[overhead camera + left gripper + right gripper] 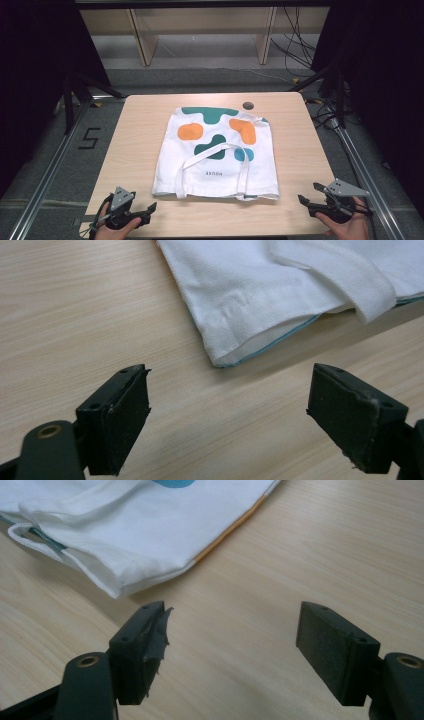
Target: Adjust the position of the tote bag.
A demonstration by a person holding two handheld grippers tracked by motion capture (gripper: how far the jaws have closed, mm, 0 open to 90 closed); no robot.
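A white cloth tote bag [217, 150] with green, orange and blue blotches lies flat in the middle of the wooden table [135, 145], its handles folded over it. My left gripper [145, 212] rests at the near left edge, open, pointing at the bag's near left corner [220, 357], a short way off it. Over at the near right edge my right gripper [309, 195] stands open too, with nothing between its fingers. The bag's near right corner [117, 587] lies just beyond its left jaw. Both gripper views show bare wood between the jaws.
A small dark round disc [247, 105] sits on the table just beyond the bag's far right corner. Metal rails [45, 180] run along both sides of the table. Wooden shelving and cables stand on the floor behind.
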